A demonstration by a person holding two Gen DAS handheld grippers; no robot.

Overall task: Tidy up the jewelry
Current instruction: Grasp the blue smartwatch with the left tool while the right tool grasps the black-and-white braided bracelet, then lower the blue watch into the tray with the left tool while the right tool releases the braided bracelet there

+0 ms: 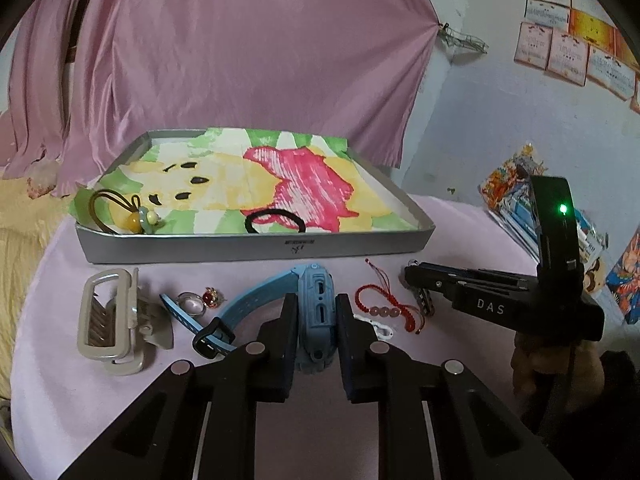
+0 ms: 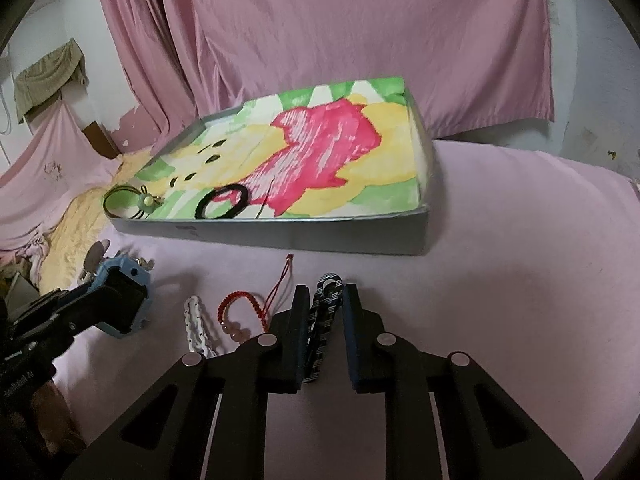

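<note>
A home bedroom: pink sheet (image 2: pixel 500 216) over bed, draped curtains (image 1: pixel 224 52).

Dim, soft indoor light, faint shadows, strong fisheye bending, dark corners, perhaps slight blur.

Pink-covered bed (image 2: pixel 500 240) with tray (image 1: pixel 256 246), jewelry

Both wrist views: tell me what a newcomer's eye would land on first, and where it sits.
First comes the tray at the back of the pink tabletop, lined with a loud pink, yellow and green cloth and holding two hair ties. Next, the blue watch between the fingers of the left gripper, in the row of jewelry before the tray. Then the striped band inside the right gripper.
</note>
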